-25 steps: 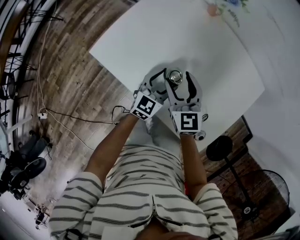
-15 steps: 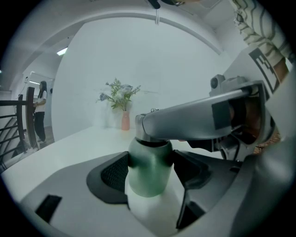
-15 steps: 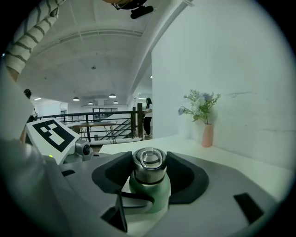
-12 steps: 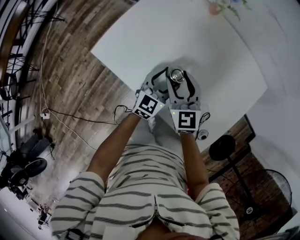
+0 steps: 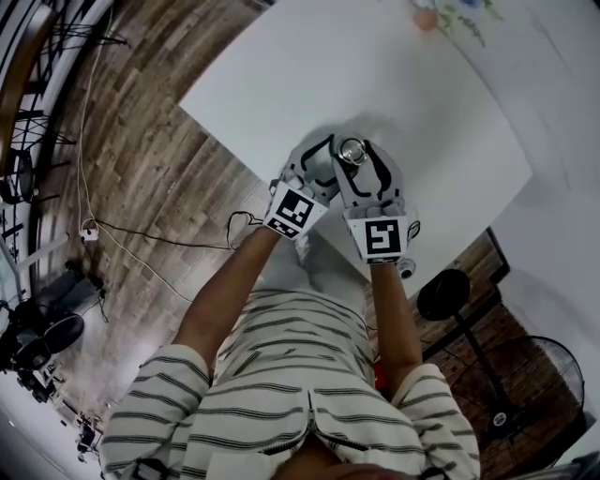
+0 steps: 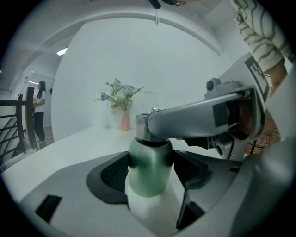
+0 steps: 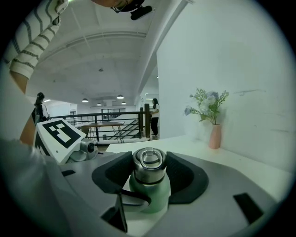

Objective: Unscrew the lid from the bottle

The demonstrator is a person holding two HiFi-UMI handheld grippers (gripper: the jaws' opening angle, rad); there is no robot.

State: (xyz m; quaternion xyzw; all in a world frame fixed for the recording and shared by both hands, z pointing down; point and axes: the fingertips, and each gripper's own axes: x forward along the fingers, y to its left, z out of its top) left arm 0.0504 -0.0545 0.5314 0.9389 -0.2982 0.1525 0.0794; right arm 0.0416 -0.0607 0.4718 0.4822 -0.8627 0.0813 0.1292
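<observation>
A green bottle [image 6: 149, 171] with a steel lid [image 7: 149, 163] stands upright on the white table [image 5: 422, 103], close to its near edge. My left gripper [image 6: 149, 172] is shut on the bottle's green body, one dark pad on each side. My right gripper [image 7: 149, 167] comes in higher and from the right. Its jaws have just been closing with the lid between them, and both pads now press on the lid's sides. In the head view the two grippers meet at the lid [image 5: 352, 151], and the bottle's body is hidden under them.
A pink vase of flowers [image 5: 427, 17] stands at the table's far edge, by the white wall. Beyond the table's left edge lie wooden floor and cables [image 5: 141, 230]. A round black stool [image 5: 439, 295] stands below the table's right corner. People stand far off by a railing [image 7: 115, 125].
The right gripper's jaws have narrowed onto the lid, and its marker cube has turned slightly. The left gripper and the bottle have stayed where they were.
</observation>
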